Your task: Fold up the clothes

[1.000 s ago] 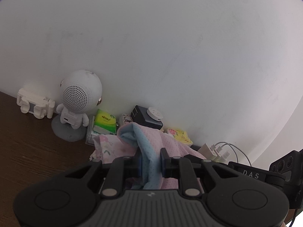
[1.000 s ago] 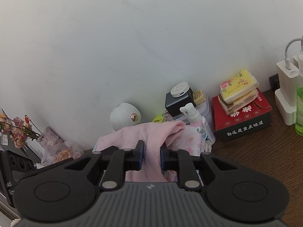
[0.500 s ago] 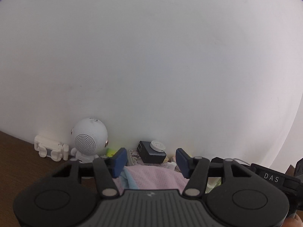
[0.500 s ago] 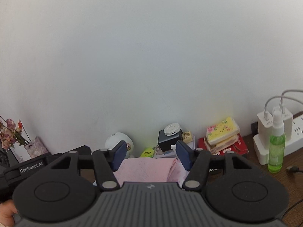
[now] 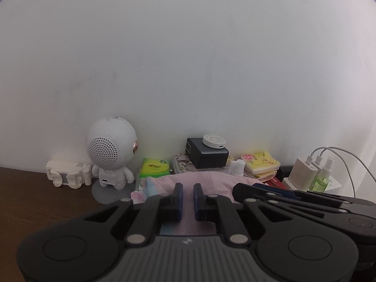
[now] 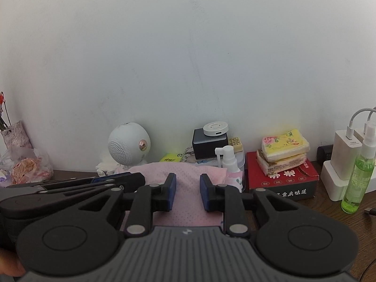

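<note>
Left wrist view: our left gripper [image 5: 188, 196], jaws having just narrowed to a slim gap, clamps nothing; the pink perforated garment [image 5: 204, 181] lies at twelve o'clock beneath it, long axis three-to-nine. Our right gripper [image 6: 187, 191], jaws apart and just narrowing, hovers equally near the soft, dimpled cloth.

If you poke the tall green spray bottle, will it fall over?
Probably, yes. The green spray bottle is tall and thin and stands on a small base, so a poke near its top would likely tip it. It looks like clear plastic, so it likely wouldn't break. Lying down, its round body might roll across the table.
</note>
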